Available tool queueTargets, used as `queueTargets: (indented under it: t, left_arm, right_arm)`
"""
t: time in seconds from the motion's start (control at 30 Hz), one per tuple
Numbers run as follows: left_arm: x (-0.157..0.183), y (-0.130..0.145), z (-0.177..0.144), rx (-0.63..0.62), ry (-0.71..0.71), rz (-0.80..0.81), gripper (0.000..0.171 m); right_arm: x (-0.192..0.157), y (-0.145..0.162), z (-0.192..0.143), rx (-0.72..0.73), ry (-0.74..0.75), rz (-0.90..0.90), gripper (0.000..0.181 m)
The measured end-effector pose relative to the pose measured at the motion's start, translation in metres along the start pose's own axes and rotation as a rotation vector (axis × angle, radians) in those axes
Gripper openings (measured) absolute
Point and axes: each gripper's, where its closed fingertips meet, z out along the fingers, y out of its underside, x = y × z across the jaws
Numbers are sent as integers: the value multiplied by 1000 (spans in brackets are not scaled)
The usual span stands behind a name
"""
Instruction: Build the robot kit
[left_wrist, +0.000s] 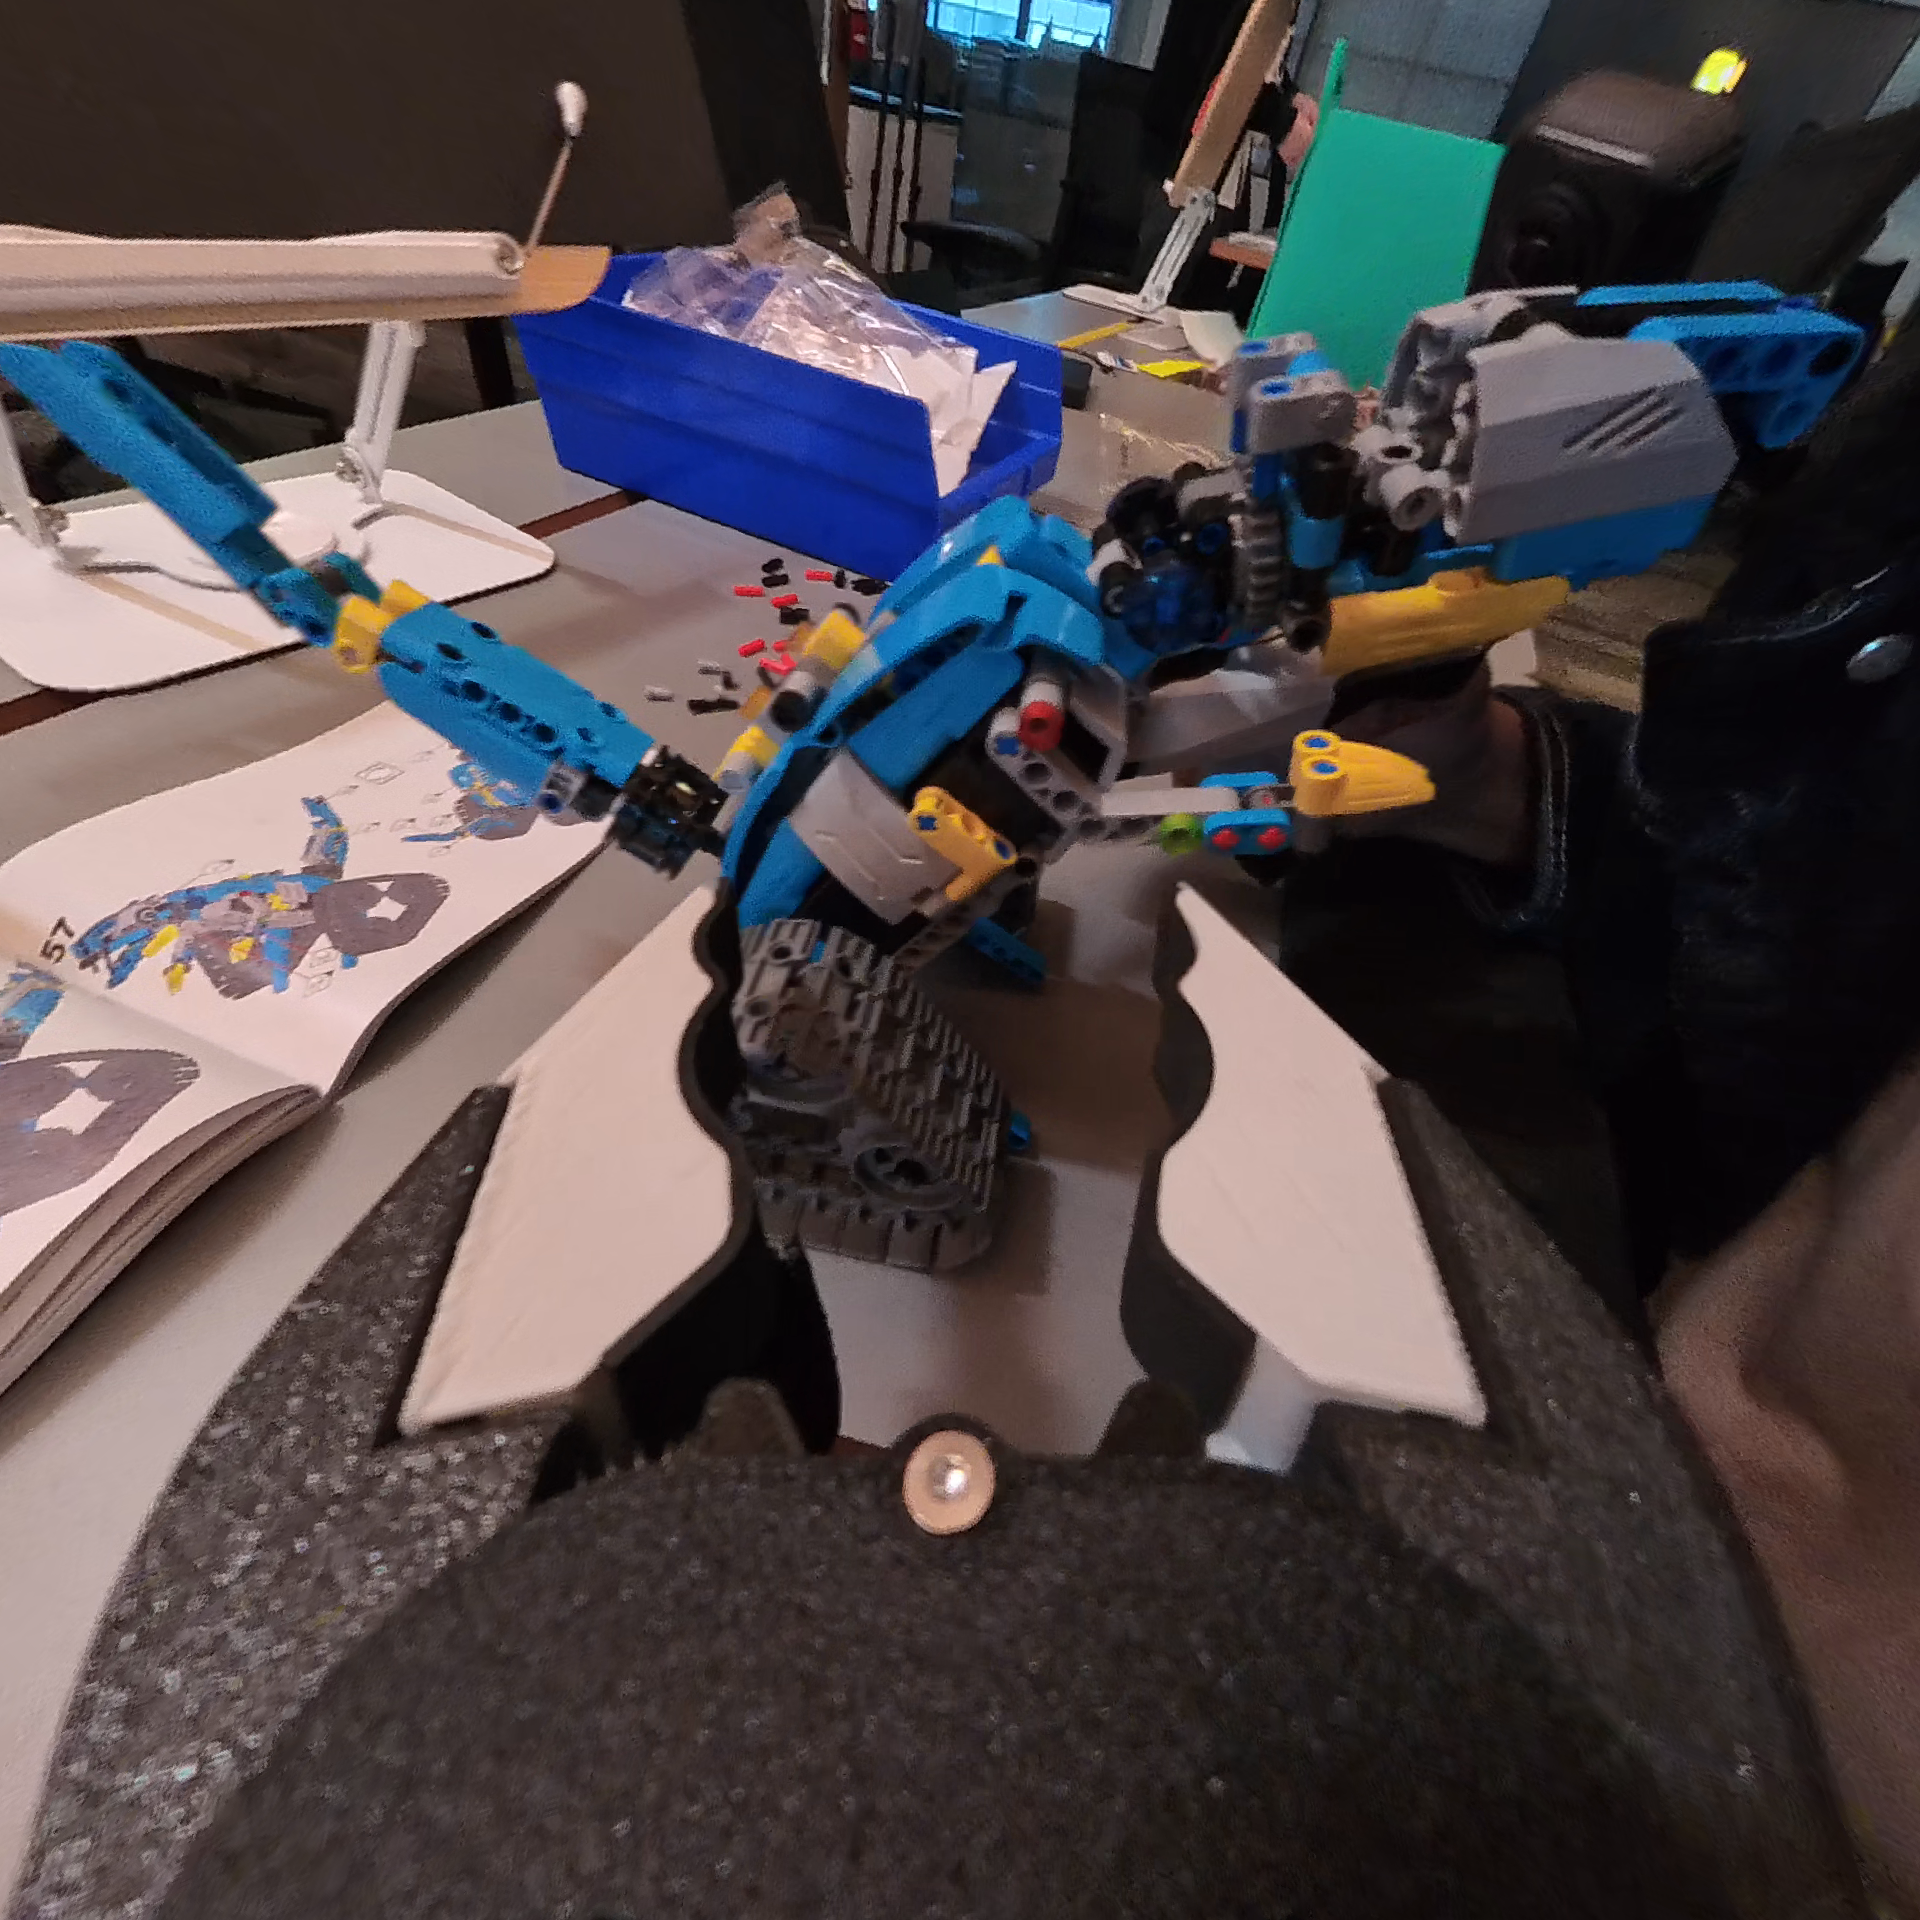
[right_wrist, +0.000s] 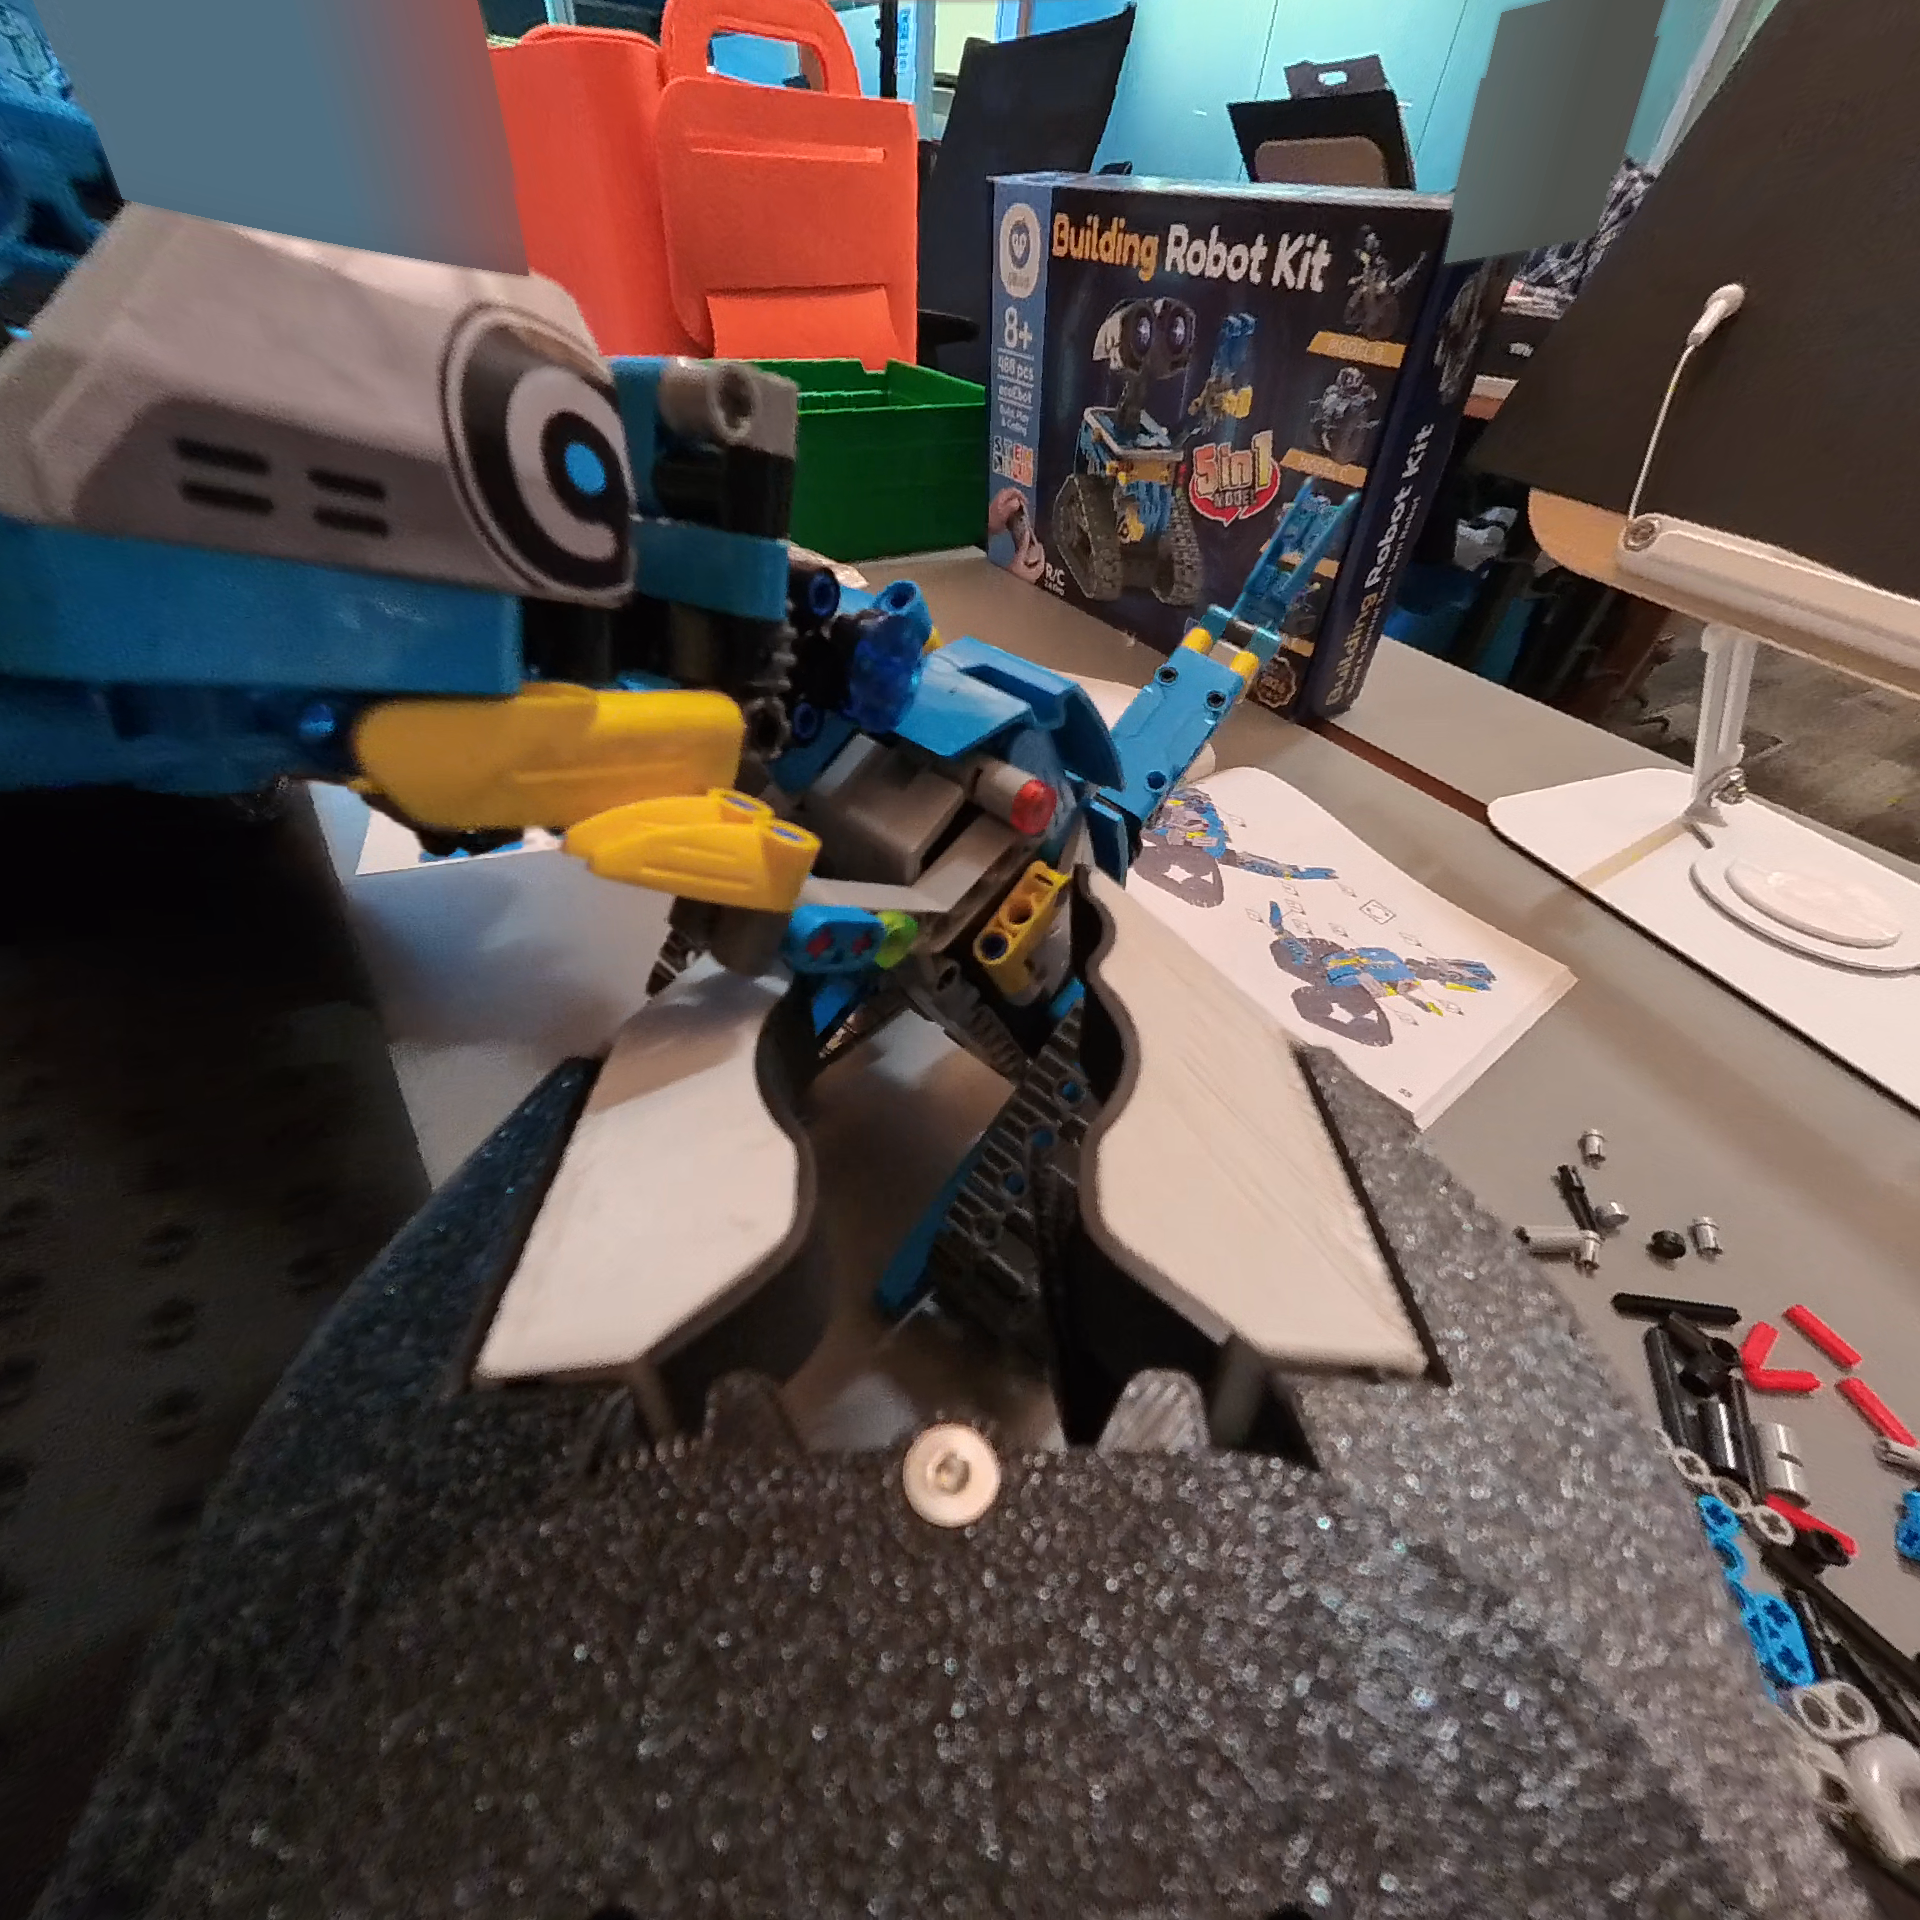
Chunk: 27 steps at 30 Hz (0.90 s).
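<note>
A blue, yellow and grey building-block robot model (left_wrist: 935, 623) stands on the grey table, with a long blue arm (left_wrist: 499, 686) reaching left and a grey head (left_wrist: 1579, 436) at the right. My left gripper (left_wrist: 948, 914) is open around the model's grey track base (left_wrist: 883, 1091). The left finger (left_wrist: 623, 1143) touches the track and the right finger stands apart. In the right wrist view the model (right_wrist: 935, 707) shows from the other side, with its head (right_wrist: 312, 416) at the left. My right gripper (right_wrist: 868, 966) is open around the track (right_wrist: 1029, 1174), which lies against the right finger (right_wrist: 1226, 1164).
An open instruction booklet (left_wrist: 260, 935) (right_wrist: 1340, 935) lies beside the model. Loose small parts (left_wrist: 769, 623) (right_wrist: 1745, 1382) are scattered on the table. A blue bin (left_wrist: 748, 416) holds plastic bags. A white stand (left_wrist: 260, 561) (right_wrist: 1714, 831), a kit box (right_wrist: 1216, 416), a green bin (right_wrist: 894, 457) and an orange bag (right_wrist: 727, 187) stand around.
</note>
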Motion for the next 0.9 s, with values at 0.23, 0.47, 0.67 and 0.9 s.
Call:
queueTargets:
  t: [0.23, 0.47, 0.67, 0.9]
  left_arm:
    - [-8, 7, 2, -5, 3, -66, 73]
    - [-1, 16, 8, -43, 33, -43, 67]
    - [-6, 11, -1, -13, 9, -26, 68]
    - [-31, 25, -12, -61, -135, -95, 75]
  right_arm:
    - [1, 0, 2, 7, 18, -28, 45]
    - [0, 1, 3, 1, 21, -44, 45]
    - [-3, -2, 0, 9, 45, -68, 44]
    - [6, 10, -11, -50, 31, 96, 87]
